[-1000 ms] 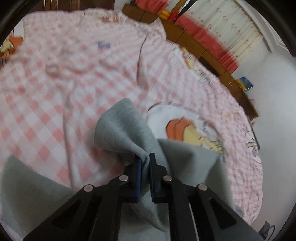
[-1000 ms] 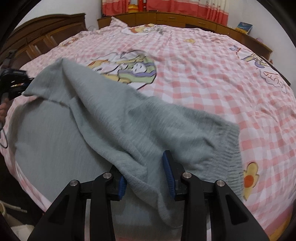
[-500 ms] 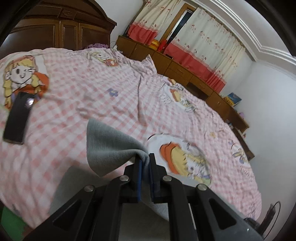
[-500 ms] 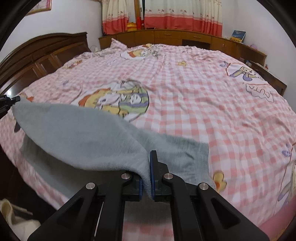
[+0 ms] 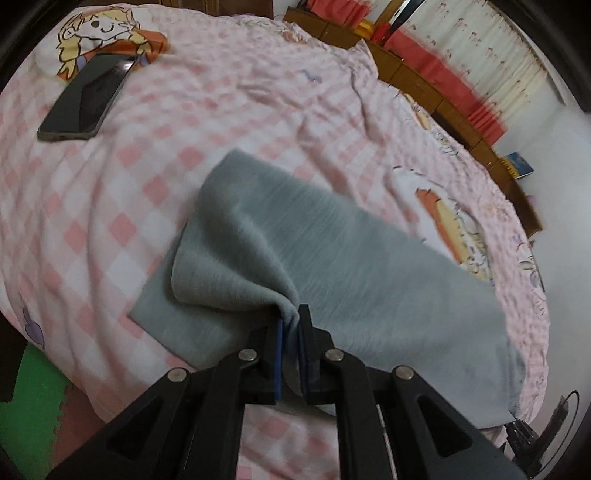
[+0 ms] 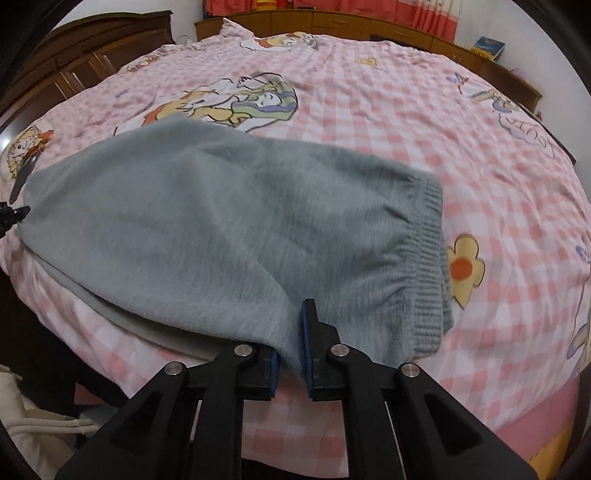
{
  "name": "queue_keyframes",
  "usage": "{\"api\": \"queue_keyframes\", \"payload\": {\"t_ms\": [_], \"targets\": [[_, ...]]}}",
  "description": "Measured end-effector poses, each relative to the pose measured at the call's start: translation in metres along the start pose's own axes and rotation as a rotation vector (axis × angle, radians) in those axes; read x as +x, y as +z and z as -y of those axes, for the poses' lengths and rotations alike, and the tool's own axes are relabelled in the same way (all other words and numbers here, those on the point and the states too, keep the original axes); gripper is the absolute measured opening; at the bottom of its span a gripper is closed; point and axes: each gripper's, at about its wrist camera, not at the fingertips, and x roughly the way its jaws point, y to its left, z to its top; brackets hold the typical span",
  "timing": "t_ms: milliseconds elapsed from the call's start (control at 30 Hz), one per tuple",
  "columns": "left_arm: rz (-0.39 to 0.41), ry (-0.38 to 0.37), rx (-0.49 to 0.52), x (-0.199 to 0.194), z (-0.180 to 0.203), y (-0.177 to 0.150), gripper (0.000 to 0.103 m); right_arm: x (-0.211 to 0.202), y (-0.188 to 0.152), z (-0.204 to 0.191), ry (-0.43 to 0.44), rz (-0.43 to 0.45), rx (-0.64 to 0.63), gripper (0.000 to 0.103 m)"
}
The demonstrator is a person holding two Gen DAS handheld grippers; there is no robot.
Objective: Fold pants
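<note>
Grey fleece pants (image 5: 332, 251) lie folded over on the pink checked bed (image 5: 110, 206). My left gripper (image 5: 290, 321) is shut on a pinched fold of the grey cloth near the bed's front edge. In the right wrist view the pants (image 6: 221, 221) spread out to the left, and their ribbed waistband (image 6: 428, 266) lies to the right of my right gripper (image 6: 290, 332). Its jaws are opening, with the pants' front edge still bunched between the blue pads (image 6: 306, 339). The left gripper's tip (image 6: 14, 214) shows at the pants' far left corner.
A dark phone (image 5: 86, 99) lies on the bed to the upper left. Wooden cabinets (image 6: 332, 22) and red curtains run along the far side. A green foam mat (image 5: 26, 398) covers the floor, and pale cloth (image 6: 22, 413) lies below the bed's edge.
The right jaws closed on the pants' edge, then eased apart a little. Both grippers came down toward the bed, and the lifted grey cloth now lies flatter, folded over itself.
</note>
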Motion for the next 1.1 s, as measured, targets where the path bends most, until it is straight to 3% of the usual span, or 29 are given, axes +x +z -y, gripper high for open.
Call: {"api": "queue_keyframes", "payload": {"t_ms": [133,233,300,400,667,800,900,1100], "targets": [[0.001,0.034,0.006,0.002,-0.001,-0.004,0.017,-0.007,-0.009,0.007,0.019,-0.003,0.021,0.023],[-0.01,0.032,-0.015,0.001,-0.003,-0.003,0.023,-0.019,-0.017,0.013,0.014,0.012,0.055,0.025],[-0.028,0.02,-0.016,0.002,-0.004,-0.004,0.039,-0.029,-0.021,0.018,0.024,0.032,0.095,0.026],[-0.038,0.019,-0.01,0.002,0.0,-0.006,0.047,-0.04,-0.025,0.029,0.044,0.058,0.153,0.031],[-0.048,0.01,0.051,-0.011,0.019,-0.016,0.061,-0.051,-0.033,0.059,0.082,0.087,0.303,0.032],[-0.056,0.02,0.116,-0.018,0.036,-0.02,0.062,-0.052,-0.03,0.069,0.097,0.103,0.353,0.032],[-0.048,0.029,0.172,-0.028,0.05,-0.026,0.071,-0.046,-0.025,0.071,0.118,0.087,0.386,0.032],[-0.045,-0.023,0.237,-0.043,0.077,-0.036,0.076,-0.036,-0.019,0.066,0.094,0.053,0.394,0.032]]}}
